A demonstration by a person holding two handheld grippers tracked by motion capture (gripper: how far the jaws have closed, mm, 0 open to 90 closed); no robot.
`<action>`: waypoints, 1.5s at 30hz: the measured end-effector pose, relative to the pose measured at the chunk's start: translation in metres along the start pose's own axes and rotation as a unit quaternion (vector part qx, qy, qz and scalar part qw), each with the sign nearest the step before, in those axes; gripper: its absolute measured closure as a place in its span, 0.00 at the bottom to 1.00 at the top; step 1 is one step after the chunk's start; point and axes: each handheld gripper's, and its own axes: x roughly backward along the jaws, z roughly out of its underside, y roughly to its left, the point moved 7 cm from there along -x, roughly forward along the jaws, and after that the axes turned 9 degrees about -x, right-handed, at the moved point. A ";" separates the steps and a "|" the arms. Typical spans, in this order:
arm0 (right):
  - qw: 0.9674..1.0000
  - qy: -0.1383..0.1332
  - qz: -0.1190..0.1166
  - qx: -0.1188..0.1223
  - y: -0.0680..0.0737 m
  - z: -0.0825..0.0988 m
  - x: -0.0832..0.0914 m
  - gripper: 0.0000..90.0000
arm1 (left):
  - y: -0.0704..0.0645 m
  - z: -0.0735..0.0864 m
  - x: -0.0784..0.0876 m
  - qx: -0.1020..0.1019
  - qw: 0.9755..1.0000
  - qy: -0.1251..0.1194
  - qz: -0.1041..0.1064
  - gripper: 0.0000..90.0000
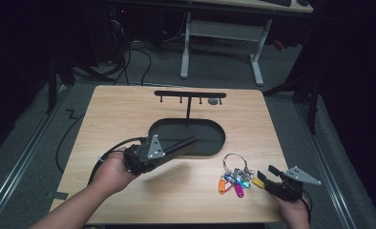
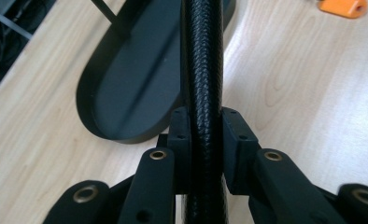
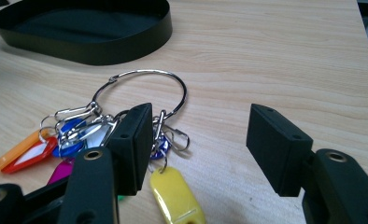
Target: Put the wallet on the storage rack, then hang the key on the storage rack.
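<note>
On the table's right front, the right gripper (image 3: pixel 198 149) stands wide beside the key ring (image 3: pixel 140 93); centre both jaws over the ring before closing. Left gripper (image 1: pixel 188 142) clamps a black textured rod (image 2: pixel 203 70).

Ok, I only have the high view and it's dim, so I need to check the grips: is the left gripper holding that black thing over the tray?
Observer: Yes. The left gripper is shut on a black band with a woven, leathery texture, clamped between both pads.
Operator: Does the right one have the keys?
Observer: No. The right gripper is open, with nothing between its pads.
Operator: Where is the ring from there?
Observer: The ring lies on the table just ahead of the jaws, and the yellow tag lies beside the jaw at the left of the right gripper view.
</note>
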 end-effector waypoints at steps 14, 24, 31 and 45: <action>1.000 -0.007 0.013 -0.001 -0.006 0.009 0.022 0.46 | 0.017 -0.017 -0.007 -0.051 0.998 0.000 -0.023 0.85; 1.000 -0.007 0.016 -0.001 -0.006 0.011 0.024 0.46 | 0.031 -0.020 -0.016 -0.063 0.997 0.001 -0.036 0.85; 1.000 -0.002 0.014 -0.001 -0.003 0.010 0.020 0.46 | 0.043 -0.024 -0.026 -0.087 0.995 0.002 -0.041 0.85; 1.000 -0.009 0.005 0.015 0.005 0.008 0.020 0.47 | 0.058 -0.039 -0.049 -0.144 0.988 0.005 -0.063 0.84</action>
